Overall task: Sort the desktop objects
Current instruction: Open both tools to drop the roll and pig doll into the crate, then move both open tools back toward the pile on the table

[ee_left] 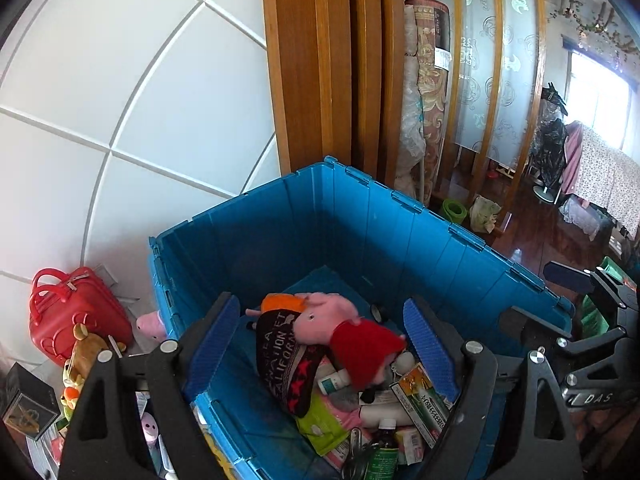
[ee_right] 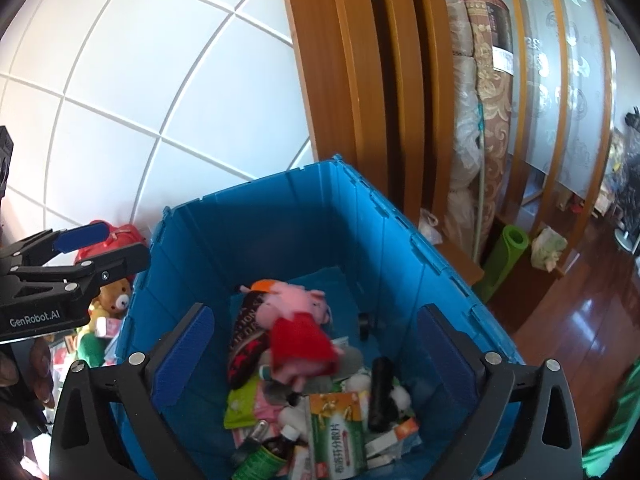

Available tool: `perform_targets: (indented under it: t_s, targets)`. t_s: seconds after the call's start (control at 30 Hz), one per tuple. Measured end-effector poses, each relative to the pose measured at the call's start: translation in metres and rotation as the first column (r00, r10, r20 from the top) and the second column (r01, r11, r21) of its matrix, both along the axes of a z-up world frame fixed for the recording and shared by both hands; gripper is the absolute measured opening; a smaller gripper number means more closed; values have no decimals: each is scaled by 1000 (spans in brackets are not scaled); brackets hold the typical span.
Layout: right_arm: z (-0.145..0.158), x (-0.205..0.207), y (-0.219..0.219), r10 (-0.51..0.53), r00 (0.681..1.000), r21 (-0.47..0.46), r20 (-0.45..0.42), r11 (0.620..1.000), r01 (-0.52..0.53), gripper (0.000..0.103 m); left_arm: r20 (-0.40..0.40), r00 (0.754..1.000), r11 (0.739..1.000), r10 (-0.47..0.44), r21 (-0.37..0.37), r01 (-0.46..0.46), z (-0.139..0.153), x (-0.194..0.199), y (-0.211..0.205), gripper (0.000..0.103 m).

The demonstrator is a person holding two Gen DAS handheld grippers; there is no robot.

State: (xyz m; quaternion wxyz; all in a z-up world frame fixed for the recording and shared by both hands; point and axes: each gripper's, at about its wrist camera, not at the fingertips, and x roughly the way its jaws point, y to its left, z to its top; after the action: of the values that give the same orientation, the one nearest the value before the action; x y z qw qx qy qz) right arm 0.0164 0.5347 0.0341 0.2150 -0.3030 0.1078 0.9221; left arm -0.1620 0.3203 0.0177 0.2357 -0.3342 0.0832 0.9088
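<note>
A blue plastic crate point(ee_left: 400, 200) stands open against the white wall. In it a pink pig plush in a red dress point(ee_left: 332, 316) lies on a black lettered pouch point(ee_left: 284, 360), above boxes, bottles and packets. My left gripper point(ee_left: 320, 308) hovers open over the crate's near side with nothing between its blue pads. The right gripper point(ee_right: 316, 312) also stands wide open over the crate point(ee_right: 280, 232), above the pig plush point(ee_right: 296, 304) and a green and orange medicine box point(ee_right: 336, 432). Each gripper shows at the edge of the other's view: the right one point(ee_left: 560, 300) and the left one point(ee_right: 108, 246).
Left of the crate a red toy suitcase point(ee_left: 72, 312), a brown bear plush point(ee_left: 86, 356) and small boxes crowd the floor. Behind stand a wooden door frame point(ee_left: 312, 80), a rolled carpet point(ee_left: 428, 92) and a green mat roll point(ee_right: 504, 260). Polished wood floor point(ee_right: 560, 320) lies to the right.
</note>
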Motion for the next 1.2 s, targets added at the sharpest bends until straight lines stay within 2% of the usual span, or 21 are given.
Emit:
perform_targets:
  t_s: [0.13, 0.37, 0.67, 0.97, 1.2]
  targets:
    - [4, -1, -9, -4, 1000, -11, -14, 1000, 4, 103, -3, 1000, 1000, 9, 4, -9, 1, 8, -16, 84]
    - [8, -11, -51, 72, 997, 0, -4, 997, -72, 103, 15, 998, 998, 62, 12, -62, -7, 26, -62, 84]
    - [-2, -36, -128, 220, 975, 11, 33, 975, -220, 103, 62, 982, 984, 179, 5, -179, -32, 59, -155, 84]
    - [-13, -62, -213, 347, 936, 24, 63, 937, -349, 103, 111, 941, 948, 319, -12, -319, -64, 88, -258, 84]
    - [-35, -85, -278, 435, 894, 21, 107, 898, -440, 103, 181, 886, 904, 427, -42, -426, -106, 108, -337, 84]
